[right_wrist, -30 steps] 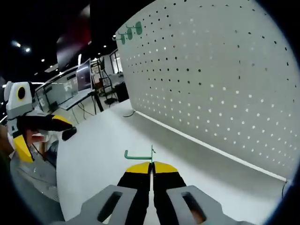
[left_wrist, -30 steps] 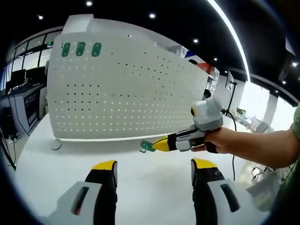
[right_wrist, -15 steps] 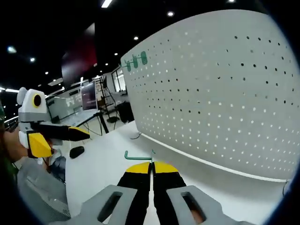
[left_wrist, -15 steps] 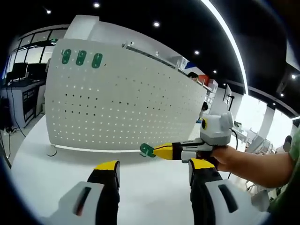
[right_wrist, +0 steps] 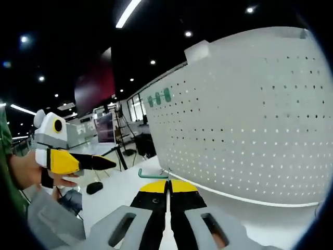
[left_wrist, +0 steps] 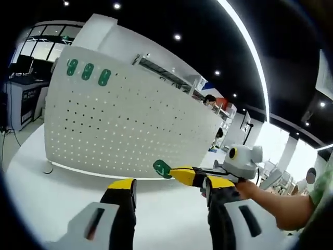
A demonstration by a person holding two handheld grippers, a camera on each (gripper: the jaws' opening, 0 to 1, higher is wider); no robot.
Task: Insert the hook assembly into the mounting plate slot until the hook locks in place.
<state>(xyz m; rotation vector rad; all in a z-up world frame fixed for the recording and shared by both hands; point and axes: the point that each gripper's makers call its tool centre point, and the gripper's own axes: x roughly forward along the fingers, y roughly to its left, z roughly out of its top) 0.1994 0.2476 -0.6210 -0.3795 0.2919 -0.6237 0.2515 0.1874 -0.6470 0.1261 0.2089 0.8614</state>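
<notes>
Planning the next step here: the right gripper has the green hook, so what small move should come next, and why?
Probably carry the hook forward toward the pegboard. The right gripper is shut on it, and white table shows between hook and board. Three green hooks already sit near the board's top corner; the left gripper is open.

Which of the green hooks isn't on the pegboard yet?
The green hook clamped in the shut right gripper, held off the white pegboard. The other three green hooks sit mounted in a row at the board's top corner.
</notes>
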